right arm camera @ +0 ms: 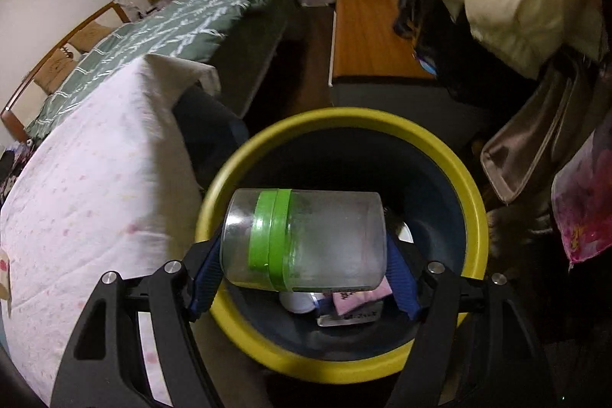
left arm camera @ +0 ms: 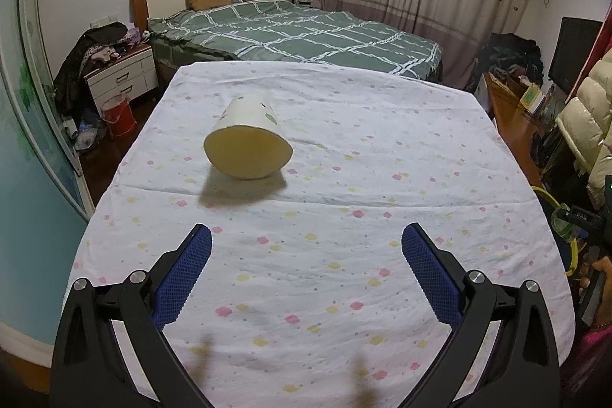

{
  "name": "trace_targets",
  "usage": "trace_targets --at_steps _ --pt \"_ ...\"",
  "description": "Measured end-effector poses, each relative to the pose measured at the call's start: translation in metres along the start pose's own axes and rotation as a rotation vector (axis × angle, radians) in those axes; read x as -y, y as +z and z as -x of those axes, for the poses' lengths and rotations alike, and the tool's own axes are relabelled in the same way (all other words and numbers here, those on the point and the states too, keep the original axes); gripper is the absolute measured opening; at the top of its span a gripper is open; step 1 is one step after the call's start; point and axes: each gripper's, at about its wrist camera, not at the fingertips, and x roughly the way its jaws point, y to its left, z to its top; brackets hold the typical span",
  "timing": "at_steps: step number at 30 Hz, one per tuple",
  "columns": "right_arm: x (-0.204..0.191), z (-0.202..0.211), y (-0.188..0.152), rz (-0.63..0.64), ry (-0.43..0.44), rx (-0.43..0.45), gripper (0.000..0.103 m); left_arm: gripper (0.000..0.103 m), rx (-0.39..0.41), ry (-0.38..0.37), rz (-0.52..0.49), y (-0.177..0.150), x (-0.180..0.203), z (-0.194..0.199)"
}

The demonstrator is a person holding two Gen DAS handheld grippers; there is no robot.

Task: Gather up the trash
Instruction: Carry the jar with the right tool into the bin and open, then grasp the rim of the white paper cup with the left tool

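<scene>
The right gripper [right arm camera: 302, 255] clamps a green-banded plastic jar [right arm camera: 304, 239] crosswise, directly over the yellow-rimmed bin [right arm camera: 344, 119] beside the table's edge.

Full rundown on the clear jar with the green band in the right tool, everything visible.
The clear plastic jar with a green band lies on its side, long axis across the right wrist view, held between the blue pads of the right tool, one pad at each end. Its walls look cloudy or frosted; contents cannot be made out. The bright green band wraps the body left of centre. It hangs over the opening of the yellow-rimmed dark blue bin, which already holds some scraps, and touches nothing but the pads.
</scene>
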Motion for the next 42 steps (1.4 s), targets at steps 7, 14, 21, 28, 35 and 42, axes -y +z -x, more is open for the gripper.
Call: trace_targets --at_steps 7,14,21,28,35,42 --pt "0.009 -0.001 0.0 -0.029 0.012 0.015 0.075 0.098 -0.021 0.021 -0.009 0.0 0.0 -0.011" --pt "0.0 0.01 0.001 -0.006 0.019 0.032 0.076 0.098 -0.035 0.033 -0.006 0.007 -0.013 -0.024" --pt "-0.014 0.016 -0.001 0.018 0.049 0.038 0.076 0.09 -0.035 0.116 -0.049 0.022 -0.031 -0.044" --pt "-0.021 0.022 -0.002 0.03 0.059 0.046 0.076 0.075 -0.078 0.137 -0.014 0.039 -0.064 -0.078" --pt "-0.03 0.025 -0.003 0.04 0.064 0.047 0.076 0.06 -0.073 0.176 -0.005 0.055 -0.083 -0.106" --pt "-0.037 0.027 -0.004 0.068 0.066 0.053 0.076 0.029 -0.08 0.148 -0.004 0.062 -0.09 -0.121"
